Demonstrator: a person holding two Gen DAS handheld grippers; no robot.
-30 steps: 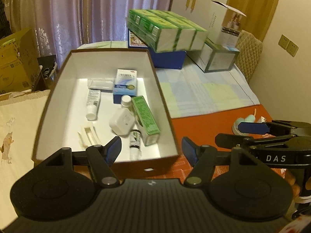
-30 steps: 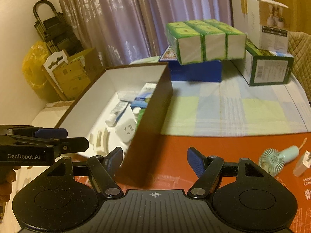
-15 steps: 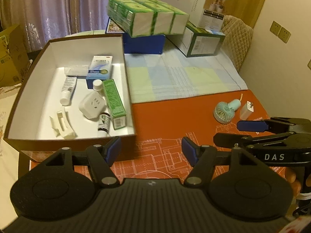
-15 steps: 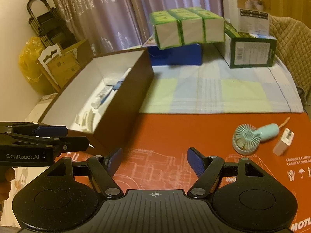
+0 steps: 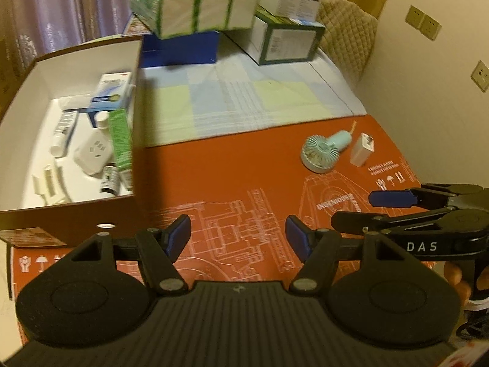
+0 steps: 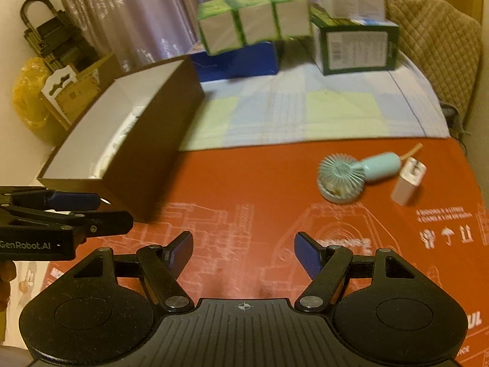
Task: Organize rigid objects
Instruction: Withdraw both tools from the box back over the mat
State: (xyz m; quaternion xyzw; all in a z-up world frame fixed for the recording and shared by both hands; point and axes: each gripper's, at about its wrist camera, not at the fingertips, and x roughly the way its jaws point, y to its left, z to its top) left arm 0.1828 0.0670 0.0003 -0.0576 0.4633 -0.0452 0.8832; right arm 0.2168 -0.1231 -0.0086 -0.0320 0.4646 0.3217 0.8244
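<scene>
Box: a brown box (image 5: 76, 214) with white inner walls stands open at the left of the orange surface (image 5: 232, 177); it holds a blue-and-white carton (image 5: 111, 94), a long green carton (image 5: 120, 140), a white tube (image 5: 62, 134), a white plug adapter (image 5: 93, 153), a small dark bottle (image 5: 108, 180), a white-capped bottle (image 5: 101, 118) and a white clip-like piece (image 5: 49, 185)
Outside the box: a mint handheld fan (image 6: 351, 174) lies on the orange surface to the right, a white charger block (image 6: 408, 180) just beside its handle; both well apart from the box
Left claw (image 5: 238, 235): jaws partly open, nothing between them, over bare orange surface near the box's front corner
Right claw (image 6: 243, 252): jaws partly open, empty, over the orange surface between box and fan
Behind: a checked cloth (image 5: 244, 104); green-and-white packs (image 5: 195, 6) stacked on a blue box (image 5: 183, 49); a green-edged carton (image 6: 354, 46) to the right
In the way: nothing lies between the claws and the fan
</scene>
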